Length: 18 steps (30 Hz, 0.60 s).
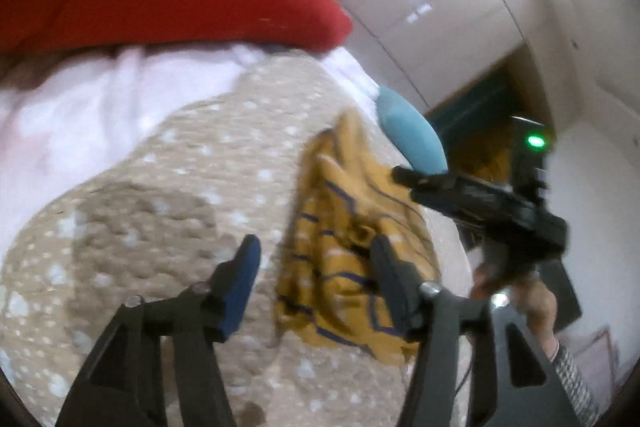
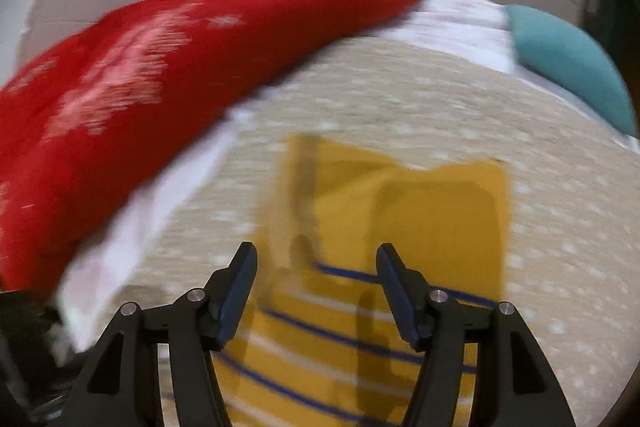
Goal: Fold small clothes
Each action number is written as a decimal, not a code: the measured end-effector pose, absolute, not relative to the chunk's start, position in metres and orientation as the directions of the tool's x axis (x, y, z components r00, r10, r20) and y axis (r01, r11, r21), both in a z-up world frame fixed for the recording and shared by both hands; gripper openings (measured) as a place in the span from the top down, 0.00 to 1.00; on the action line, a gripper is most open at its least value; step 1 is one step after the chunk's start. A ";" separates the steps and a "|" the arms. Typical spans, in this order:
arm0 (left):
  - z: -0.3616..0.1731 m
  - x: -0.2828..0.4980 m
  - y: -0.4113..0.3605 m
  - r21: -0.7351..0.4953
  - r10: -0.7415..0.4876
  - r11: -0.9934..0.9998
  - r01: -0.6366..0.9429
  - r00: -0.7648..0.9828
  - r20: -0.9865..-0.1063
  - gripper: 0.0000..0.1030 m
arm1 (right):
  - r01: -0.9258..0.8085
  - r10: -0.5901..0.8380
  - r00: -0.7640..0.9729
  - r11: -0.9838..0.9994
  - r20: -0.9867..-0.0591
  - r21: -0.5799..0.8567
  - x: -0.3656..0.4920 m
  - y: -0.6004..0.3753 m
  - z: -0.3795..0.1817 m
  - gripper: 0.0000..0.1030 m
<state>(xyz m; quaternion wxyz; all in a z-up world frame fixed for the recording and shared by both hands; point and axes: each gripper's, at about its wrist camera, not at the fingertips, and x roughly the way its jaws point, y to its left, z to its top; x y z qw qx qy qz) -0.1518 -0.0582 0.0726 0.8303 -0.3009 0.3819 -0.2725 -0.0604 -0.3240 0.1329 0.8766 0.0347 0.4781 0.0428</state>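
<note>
A small mustard-yellow garment [image 1: 332,291] with thin blue stripes lies crumpled on a beige white-dotted bedspread [image 1: 180,187]. My left gripper [image 1: 316,247] is open just above the bedspread; its right finger overlaps the garment's near edge and nothing is between the pads. In the right wrist view the same garment [image 2: 420,211] lies flatter, striped part nearest. My right gripper [image 2: 317,253] hovers open over that striped end, pads apart and clear of the cloth. A hand [image 1: 532,303] holds the right gripper's black housing beyond the garment's right side.
A red cushion [image 2: 200,67] with a white pattern lies along the far left of the bed on a white sheet [image 1: 100,107]. A teal cushion [image 2: 576,67] sits at the far right. White cabinet fronts [image 1: 420,7] stand behind the bed.
</note>
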 end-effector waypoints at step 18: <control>0.034 -0.121 -0.074 -0.598 -0.538 0.801 0.024 0.469 -0.701 0.85 | 0.147 -0.056 0.557 0.989 -0.828 0.031 -0.062 -0.385 0.127 0.26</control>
